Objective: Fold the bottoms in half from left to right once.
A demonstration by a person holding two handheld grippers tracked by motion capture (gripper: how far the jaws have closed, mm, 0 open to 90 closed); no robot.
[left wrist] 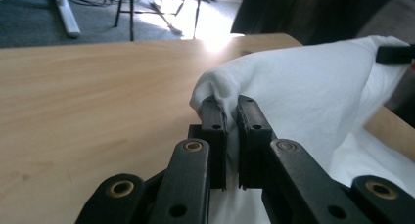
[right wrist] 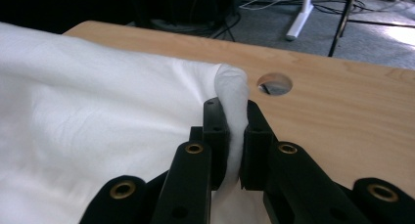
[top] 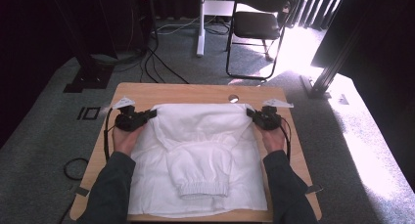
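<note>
- A white sweatshirt (top: 198, 155) lay spread across the middle of the wooden surface (top: 195, 93), reaching from just short of the far edge almost to the near edge.
- The left tongs (top: 149, 114) were clenched on the garment's far-left corner, a pinch of white cloth squeezed between the black jaws in the left gripper view (left wrist: 232, 131).
- The right tongs (top: 251, 113) were likewise clamped on the far-right corner, the fabric bunched into a ridge between the jaws in the right gripper view (right wrist: 233, 131).
- Both pinched corners stood raised off the wood near the far edge, so that the far hem hung taut between the two hands while the rest of the garment rested flat.
- One sleeve, its ribbed cuff (top: 203, 189) pointing toward the near edge, was already folded in over the body; that part of the fold looked done.
- The grasp on both corners appeared complete; what seemingly remained was to carry the far hem toward the near edge, lay it down over the sleeve, let go and smooth the result.
- A round cable hole (top: 233, 98) in the surface sat just beyond the hem near the far-right corner, uncovered.
- A folding chair (top: 259, 23) stood on the carpet beyond the far edge, in a patch of sunlight.
</note>
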